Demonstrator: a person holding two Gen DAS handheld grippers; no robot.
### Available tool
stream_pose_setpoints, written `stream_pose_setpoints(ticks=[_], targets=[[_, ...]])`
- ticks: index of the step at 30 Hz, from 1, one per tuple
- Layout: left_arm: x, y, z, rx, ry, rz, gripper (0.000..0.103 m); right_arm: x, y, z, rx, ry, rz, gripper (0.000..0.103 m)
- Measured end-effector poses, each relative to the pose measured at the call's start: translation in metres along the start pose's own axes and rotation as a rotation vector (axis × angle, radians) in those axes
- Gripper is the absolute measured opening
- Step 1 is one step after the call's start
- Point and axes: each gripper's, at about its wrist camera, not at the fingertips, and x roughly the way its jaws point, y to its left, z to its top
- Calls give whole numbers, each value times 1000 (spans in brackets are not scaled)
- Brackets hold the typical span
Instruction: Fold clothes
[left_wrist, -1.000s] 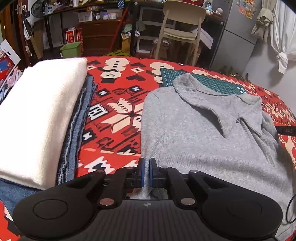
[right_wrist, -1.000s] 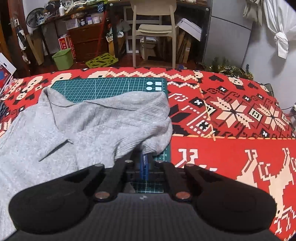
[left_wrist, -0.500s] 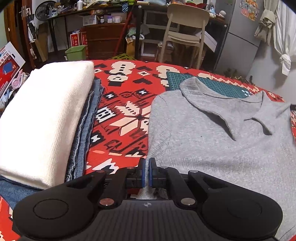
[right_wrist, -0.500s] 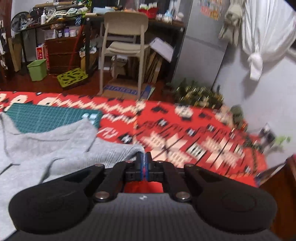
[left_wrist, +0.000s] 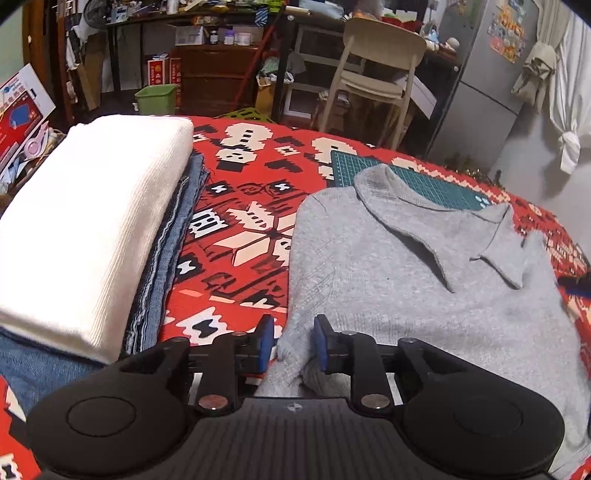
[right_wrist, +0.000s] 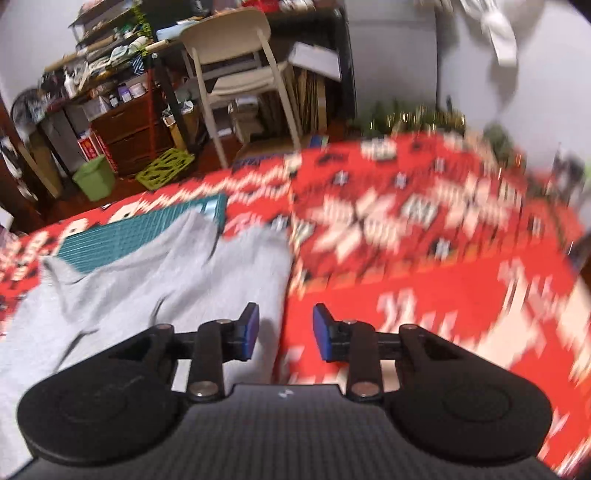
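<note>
Over the gray sweater (left_wrist: 424, 288), left gripper (left_wrist: 293, 341) and right gripper (right_wrist: 284, 328) both hover, fingers spread, gripping nothing.

Both grippers were clamped on the grey polo sweater (left_wrist: 406, 295) a second ago; now the left gripper (left_wrist: 293, 341) has spread its jaws, a loose fold between them, and the right gripper (right_wrist: 284, 332) has opened over the sweater's right edge, its view blurred.
</note>
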Motion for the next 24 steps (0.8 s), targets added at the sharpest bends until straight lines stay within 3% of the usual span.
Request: stream_pose_setpoints(ticks=[4,5,6,7,11,16,20,24], targets=[[-11,-5,-5,0,-24,2,30,-1,2,-20,30,20,25,35],[-13,-7,-7,5,-29,7,30,1,6,-22,23,21,25,30],[-15,-9,-9,8,-31,7,30,2,10,-24,16,23,25,11],[-16,-10,-10,9,-32,5,30,3,14,-26,4,23,17,7],[-22,-12,-15,3,-34,-13,30,-15,48,-24,-94,-68,-31,6],[-29,-11,-17,-9,-38,-36,30,-43,121,-32,-393,-167,5,6],[-37,-7,-19,-16,-44,-35,30,-36,170,-56,-530,-118,91,7],[-41,-1,-21,-34,-41,-40,30,-21,188,-75,-538,-43,143,11]])
